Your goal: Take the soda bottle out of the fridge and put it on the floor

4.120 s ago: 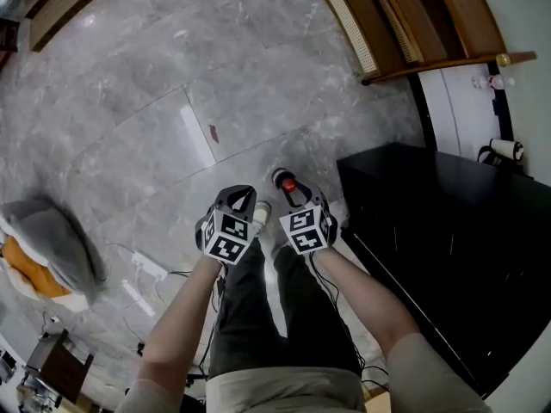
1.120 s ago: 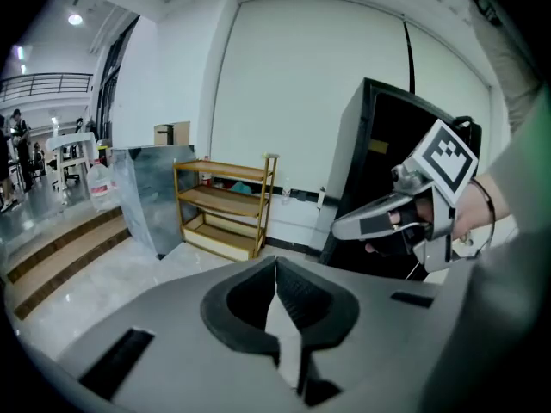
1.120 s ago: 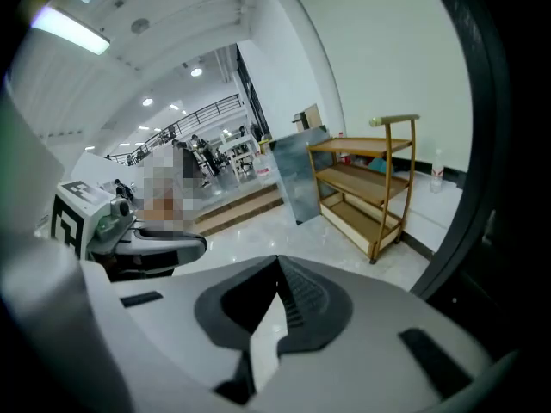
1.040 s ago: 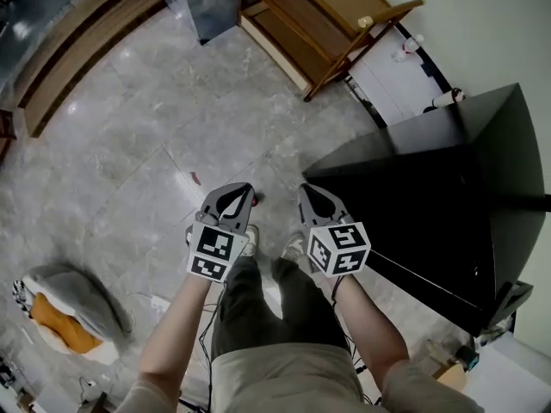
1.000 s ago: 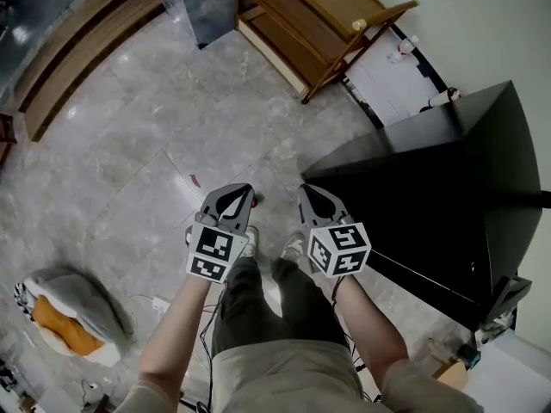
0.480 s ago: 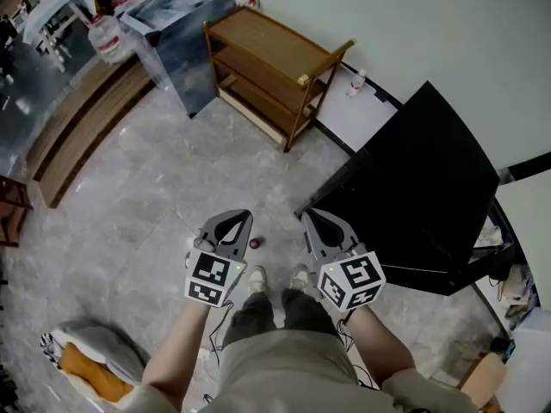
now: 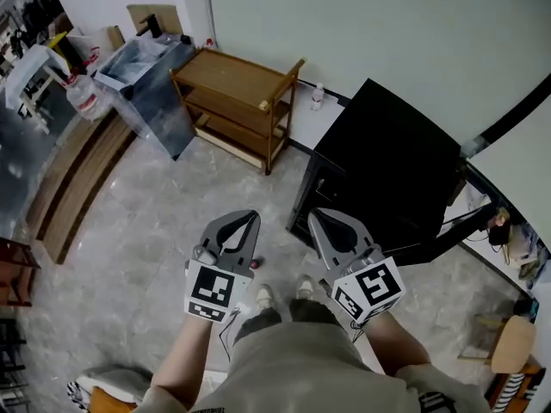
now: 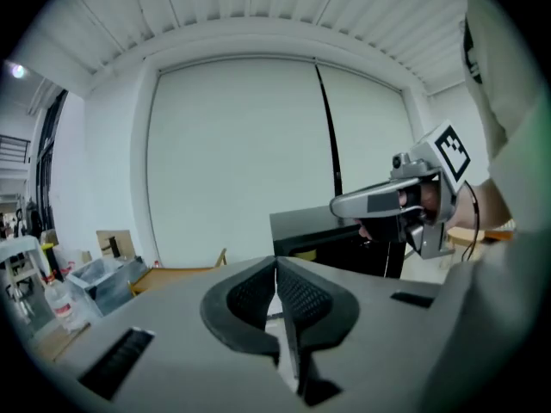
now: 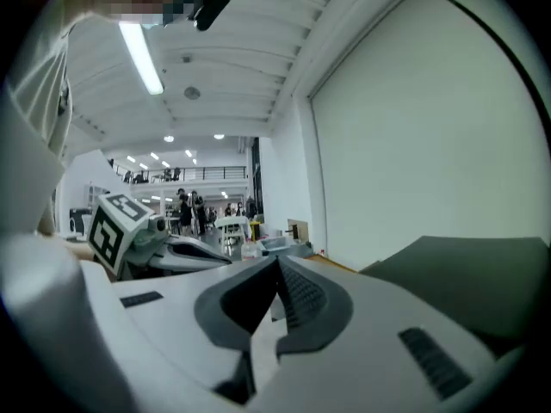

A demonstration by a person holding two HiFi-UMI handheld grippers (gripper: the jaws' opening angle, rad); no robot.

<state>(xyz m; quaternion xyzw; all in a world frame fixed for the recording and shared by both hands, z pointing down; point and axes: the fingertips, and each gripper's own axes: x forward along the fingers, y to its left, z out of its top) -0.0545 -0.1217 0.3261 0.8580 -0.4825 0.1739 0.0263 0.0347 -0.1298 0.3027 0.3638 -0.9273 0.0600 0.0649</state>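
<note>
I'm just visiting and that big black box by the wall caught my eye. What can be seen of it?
The black box is a low, square-edged cabinet, matte and dark, probably the fridge. It stands on the grey floor with its back near the pale wall, right of a wooden shelf. Its front looks shut.

- Black box-shaped fridge point(image 7: 392, 166): smooth matt casing.
- Brown shelf unit point(image 7: 241, 84): bare wood, satin.
- Grey marbled floor point(image 7: 146, 222): polished stone, slight sheen.
- Left gripper point(image 8: 275, 263) fingers point(image 8: 303, 299): matt grey plastic, ribbed pads.
</note>
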